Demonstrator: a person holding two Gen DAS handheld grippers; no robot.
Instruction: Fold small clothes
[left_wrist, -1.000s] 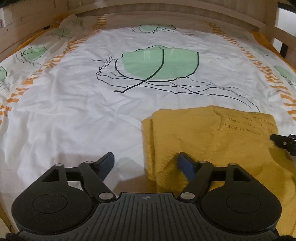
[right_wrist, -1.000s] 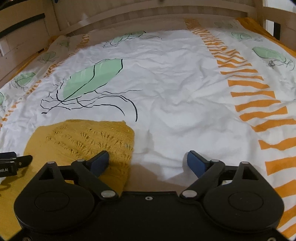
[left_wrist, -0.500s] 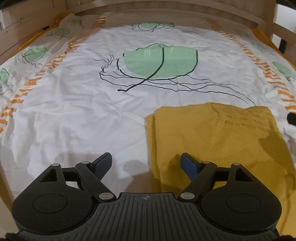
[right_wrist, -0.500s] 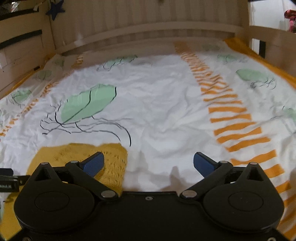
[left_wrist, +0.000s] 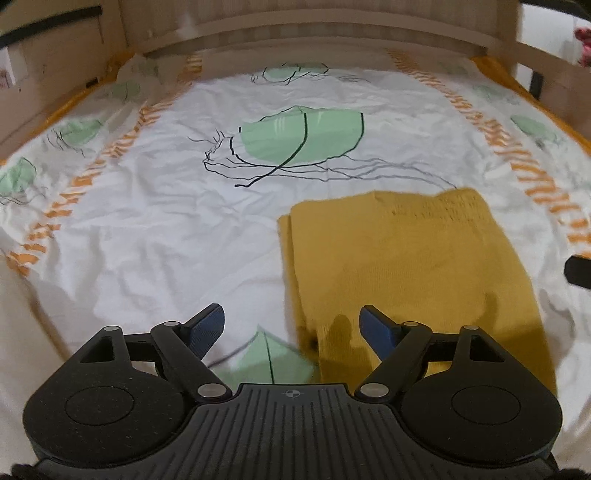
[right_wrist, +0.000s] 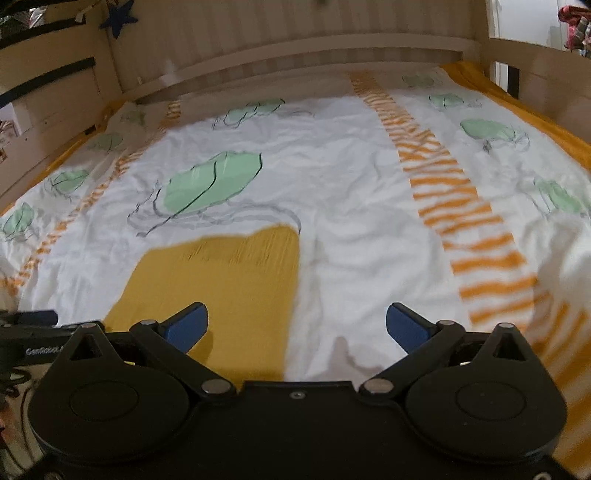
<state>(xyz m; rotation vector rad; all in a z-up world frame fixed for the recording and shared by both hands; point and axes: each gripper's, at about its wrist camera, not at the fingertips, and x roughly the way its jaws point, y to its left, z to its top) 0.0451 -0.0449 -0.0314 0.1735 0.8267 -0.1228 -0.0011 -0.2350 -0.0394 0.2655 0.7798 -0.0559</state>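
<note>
Knit (left_wrist: 406, 258) lies flat, long axis near-to-far, between my grippers; left gripper (left_wrist: 291, 325) and right gripper (right_wrist: 295, 325) both spread, empty.

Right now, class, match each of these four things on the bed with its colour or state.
Things:
1. folded knit garment
2. bedsheet
3. claw pads
4. star on the bed frame

Descriptions:
A. white with green leaves and orange stripes
B. dark blue, up in a corner
C. mustard yellow, lying flat
D. blue, spread wide apart

Pairs: 1-C, 2-A, 3-D, 4-B
</note>
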